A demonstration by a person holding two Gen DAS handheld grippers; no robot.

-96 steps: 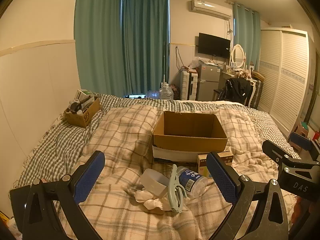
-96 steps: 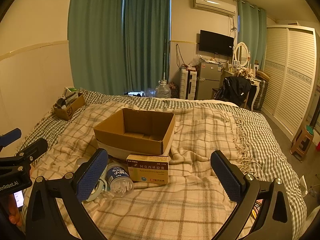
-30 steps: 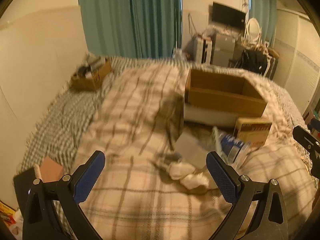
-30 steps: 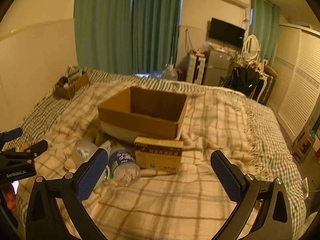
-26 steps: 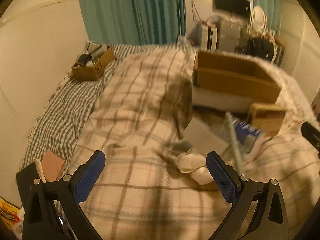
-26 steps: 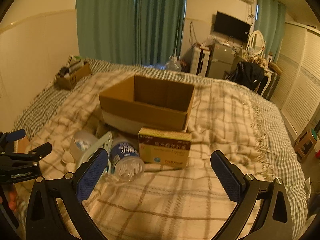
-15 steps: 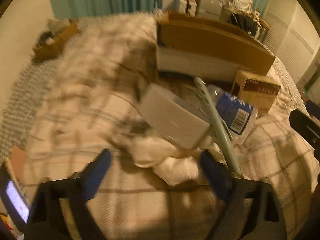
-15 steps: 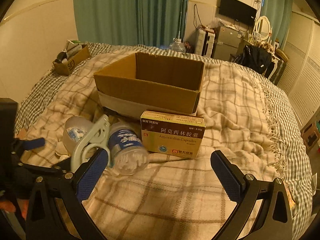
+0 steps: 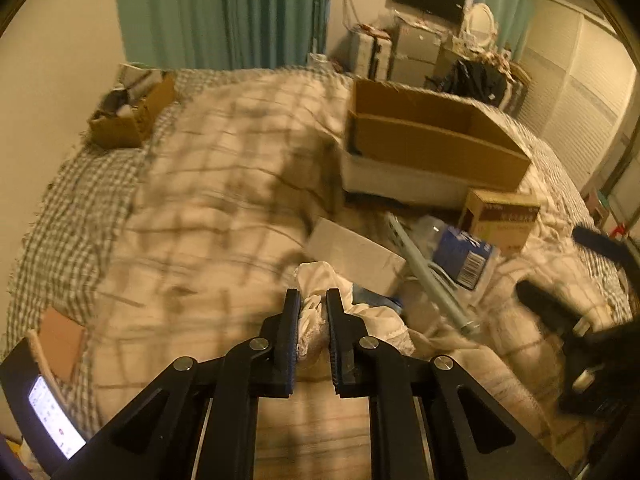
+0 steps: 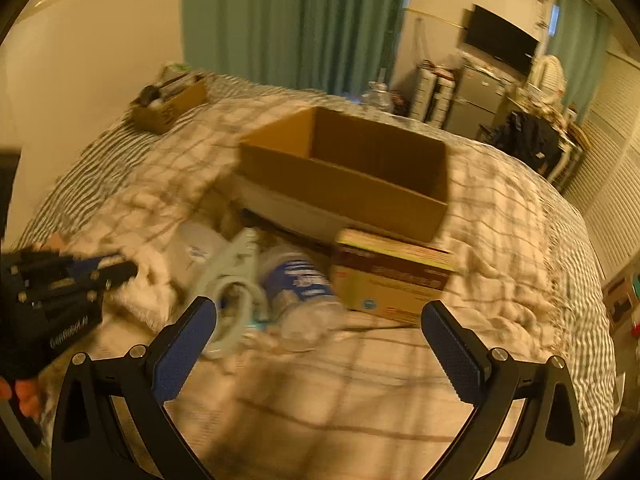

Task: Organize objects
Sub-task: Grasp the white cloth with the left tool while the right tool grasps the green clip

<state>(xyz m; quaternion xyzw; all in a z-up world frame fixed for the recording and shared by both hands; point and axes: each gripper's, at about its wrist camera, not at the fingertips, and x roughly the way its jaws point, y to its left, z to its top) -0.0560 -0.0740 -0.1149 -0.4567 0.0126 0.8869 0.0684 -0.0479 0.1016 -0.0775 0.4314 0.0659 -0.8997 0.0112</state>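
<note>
Soft white cloth (image 9: 316, 280), matt cardboard box (image 9: 436, 148)

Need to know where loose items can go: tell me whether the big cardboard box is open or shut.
Open. The cardboard box has no lid or flaps over its top, and its inner walls show in both views.

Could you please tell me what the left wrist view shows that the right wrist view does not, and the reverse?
Only the left wrist view shows the left gripper shut on the white cloth, plus a lit phone at its lower left. Only the right wrist view shows the right gripper open and holding nothing, above the blanket. Both show the cardboard box, medicine box, blue-labelled bottle and pale clip.
</note>
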